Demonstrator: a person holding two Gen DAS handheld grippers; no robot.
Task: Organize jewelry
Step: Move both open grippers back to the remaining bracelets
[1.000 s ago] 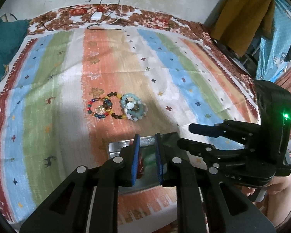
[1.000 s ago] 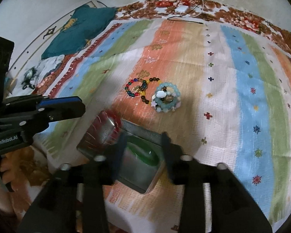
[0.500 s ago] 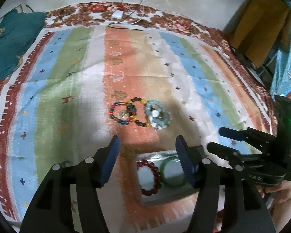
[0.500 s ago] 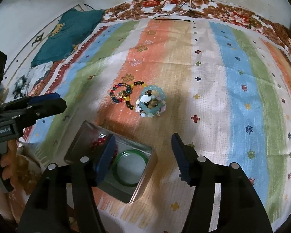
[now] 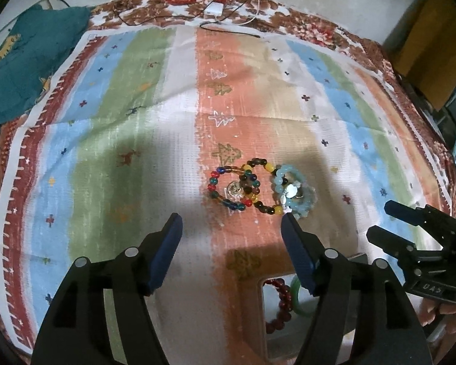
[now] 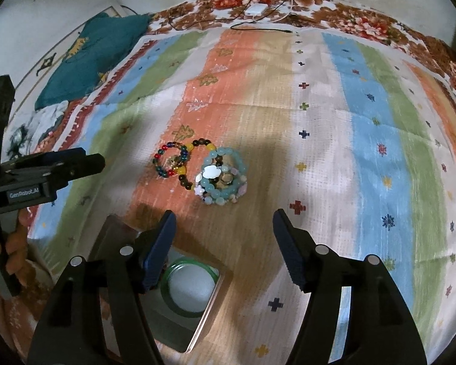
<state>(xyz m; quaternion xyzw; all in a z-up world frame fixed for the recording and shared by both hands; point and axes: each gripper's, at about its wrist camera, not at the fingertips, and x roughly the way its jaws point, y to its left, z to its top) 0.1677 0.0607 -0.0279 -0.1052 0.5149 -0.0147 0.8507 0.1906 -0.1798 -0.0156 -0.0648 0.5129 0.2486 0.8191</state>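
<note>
A heap of bracelets lies on the striped cloth: a multicoloured bead bracelet (image 5: 220, 190) (image 6: 167, 159), a brown and yellow bead bracelet (image 5: 266, 164) (image 6: 202, 144) and pale blue bead bracelets (image 5: 295, 190) (image 6: 225, 176) with small rings inside. A metal tin (image 5: 266, 334) (image 6: 209, 298) near the front edge holds a dark red bead bracelet (image 5: 281, 304) and a green bangle (image 6: 191, 286). My left gripper (image 5: 232, 234) is open and empty, just short of the heap. My right gripper (image 6: 223, 228) is open and empty, above the tin and near the blue bracelets.
A teal cushion (image 5: 24, 70) (image 6: 91, 54) lies at the far left. A white charger with cables (image 5: 214, 9) (image 6: 255, 10) lies at the far edge by the wall. Yellow cloth (image 5: 431, 48) hangs at the right.
My left gripper opened and let the dark red bracelet drop into the tin, then moved left and forward toward the heap. My right gripper rose and moved forward from the tin.
</note>
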